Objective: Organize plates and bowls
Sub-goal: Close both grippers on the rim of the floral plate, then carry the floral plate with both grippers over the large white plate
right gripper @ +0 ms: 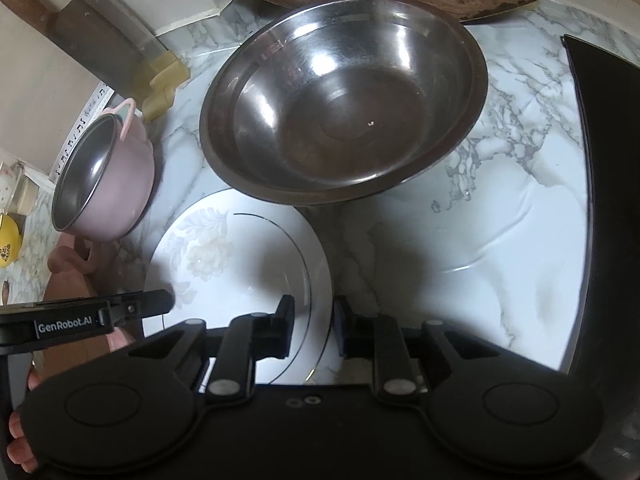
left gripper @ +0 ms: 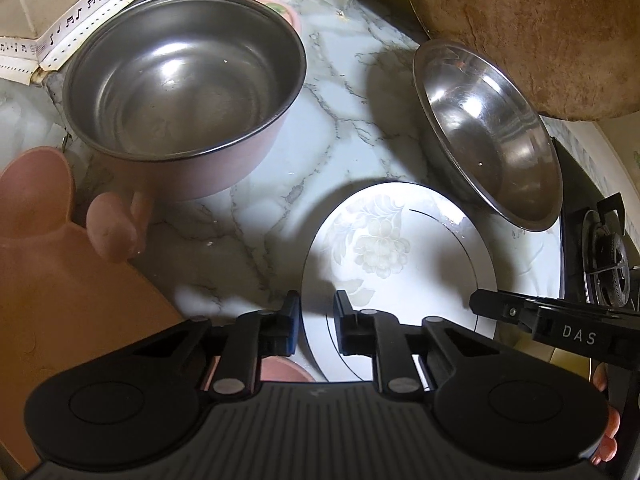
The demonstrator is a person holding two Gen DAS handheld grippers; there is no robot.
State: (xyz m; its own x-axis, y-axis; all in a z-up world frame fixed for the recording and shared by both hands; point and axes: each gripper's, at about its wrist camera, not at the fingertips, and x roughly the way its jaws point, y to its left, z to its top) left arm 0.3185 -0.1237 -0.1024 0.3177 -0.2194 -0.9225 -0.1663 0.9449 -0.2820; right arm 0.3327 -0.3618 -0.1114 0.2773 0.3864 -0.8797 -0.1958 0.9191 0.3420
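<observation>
Here, a white plate (left gripper: 400, 264) with a pale flower pattern is seen lying flat on the marble surface (left gripper: 340, 92), and it is gripped at opposite sides. The left tool (left gripper: 317, 316) is closed on the plate's left rim, one finger (left gripper: 292, 320) outside the edge and the other over the plate. The right tool (right gripper: 313, 320) is likewise pinched on the plate's right rim, with the edge caught between its fingers. No earlier state can be told.

Beyond the plate, toward the far edge of the surface, a steel bowl (right gripper: 344, 108) is set, its near rim overlapping the plate's far edge; whether the two touch cannot be told. Nothing but a speck is seen in it. To the plate's left, a pink pot (left gripper: 184, 88) with a steel lining is placed near the surface's left side, apart from the plate, and is seen empty. A round wooden board (left gripper: 540, 28) is propped behind the steel bowl. A dark stove (left gripper: 600, 256) is seen along the right edge.
</observation>
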